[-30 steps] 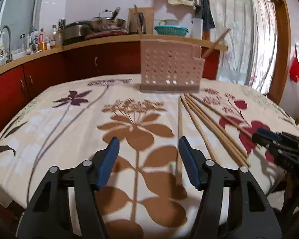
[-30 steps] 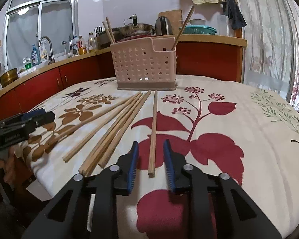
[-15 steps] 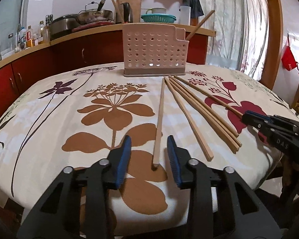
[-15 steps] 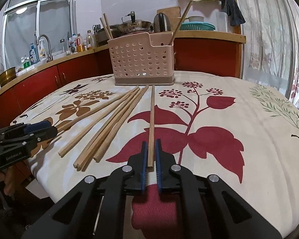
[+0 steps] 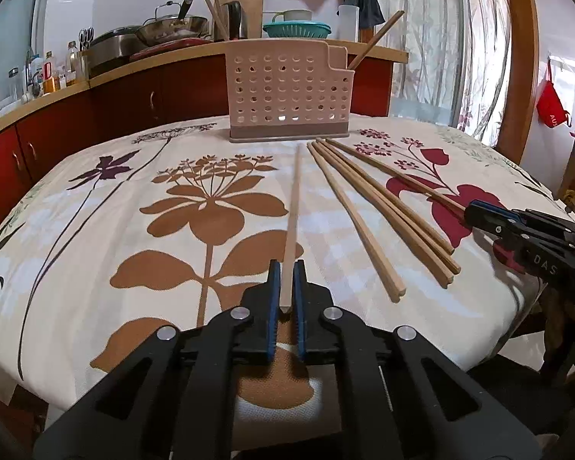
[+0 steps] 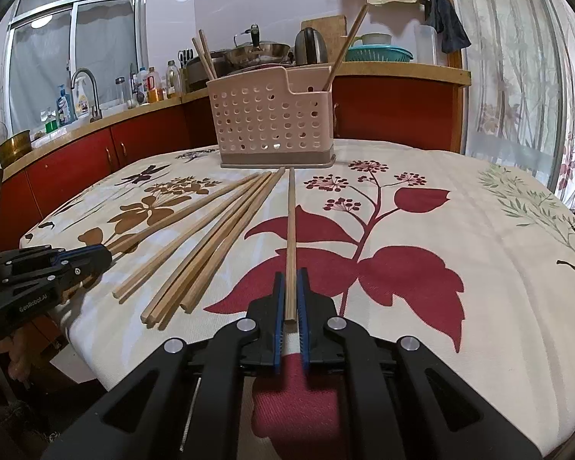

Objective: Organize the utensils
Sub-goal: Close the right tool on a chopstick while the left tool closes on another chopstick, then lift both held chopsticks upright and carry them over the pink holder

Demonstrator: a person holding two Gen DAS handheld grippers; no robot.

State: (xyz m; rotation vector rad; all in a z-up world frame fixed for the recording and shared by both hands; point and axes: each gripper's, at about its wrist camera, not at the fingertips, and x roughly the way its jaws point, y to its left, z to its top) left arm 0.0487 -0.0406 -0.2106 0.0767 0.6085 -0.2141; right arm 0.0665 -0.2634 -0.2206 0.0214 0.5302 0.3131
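A pink perforated utensil holder point(image 5: 289, 97) stands at the table's far side, with chopsticks sticking out; it also shows in the right wrist view point(image 6: 269, 120). My left gripper point(image 5: 286, 274) is shut on the near end of a single chopstick point(image 5: 293, 207) that lies pointing at the holder. My right gripper point(image 6: 291, 280) is shut on the near end of another chopstick point(image 6: 290, 226). Several loose chopsticks point(image 5: 379, 214) lie between them, also in the right wrist view point(image 6: 211, 245).
The table wears a floral cloth point(image 5: 96, 230). A kitchen counter point(image 6: 96, 122) with sink, bottles and pots runs behind. Curtains point(image 6: 517, 57) hang at the right. Each gripper shows in the other's view: right one point(image 5: 529, 245), left one point(image 6: 38, 280).
Both grippers moved forward and closed, each onto the end of its own chopstick. The left gripper also shifted right to line up with its chopstick.
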